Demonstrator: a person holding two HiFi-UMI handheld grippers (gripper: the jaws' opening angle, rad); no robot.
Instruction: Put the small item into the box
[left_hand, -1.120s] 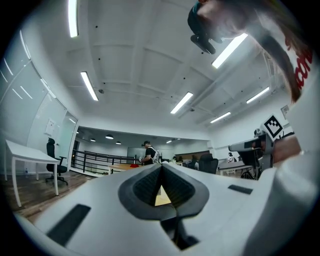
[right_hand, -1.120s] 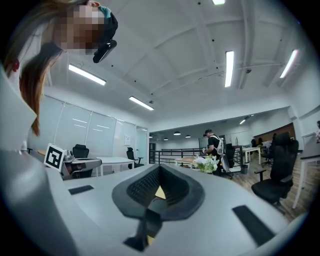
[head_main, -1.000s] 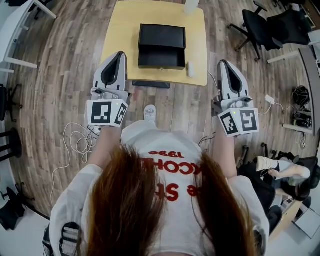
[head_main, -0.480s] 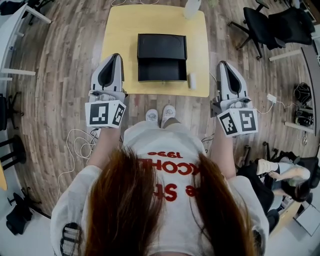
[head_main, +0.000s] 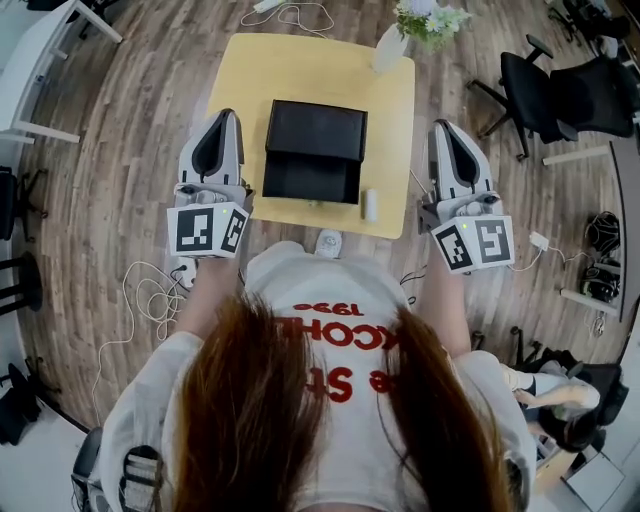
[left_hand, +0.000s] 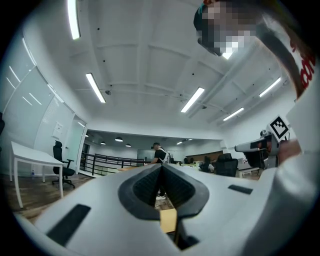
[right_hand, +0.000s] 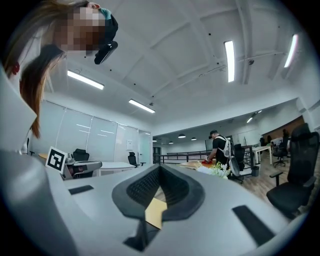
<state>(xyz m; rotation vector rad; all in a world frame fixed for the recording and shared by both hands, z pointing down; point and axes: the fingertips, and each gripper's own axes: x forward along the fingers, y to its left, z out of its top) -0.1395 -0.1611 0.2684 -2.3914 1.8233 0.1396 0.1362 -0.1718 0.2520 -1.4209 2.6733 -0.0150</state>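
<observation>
Wood-floor office, yellow counter (head_main: 240, 80) ahead. Box (head_main: 312, 150) open at centre; item (head_main: 370, 205) on counter just right of box, untouched. Left hand-held gripper (head_main: 228, 115) and right hand-held gripper (head_main: 440, 125) both closed and empty, flanking counter. Step: approach. Next, likely: open right jaws, lower over item.

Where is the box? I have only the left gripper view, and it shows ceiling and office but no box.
Observer: In the head view the box stands on a yellow table, and it looks open.
Operator: And the small item?
Observer: A small white item lies on the table just right of the box's front corner, near the table's front edge.
Operator: Is the right hand-held gripper holding anything?
Observer: No. The right hand-held gripper is shut with nothing between its jaws. In the head view it sits just beyond the table's right edge.
</observation>
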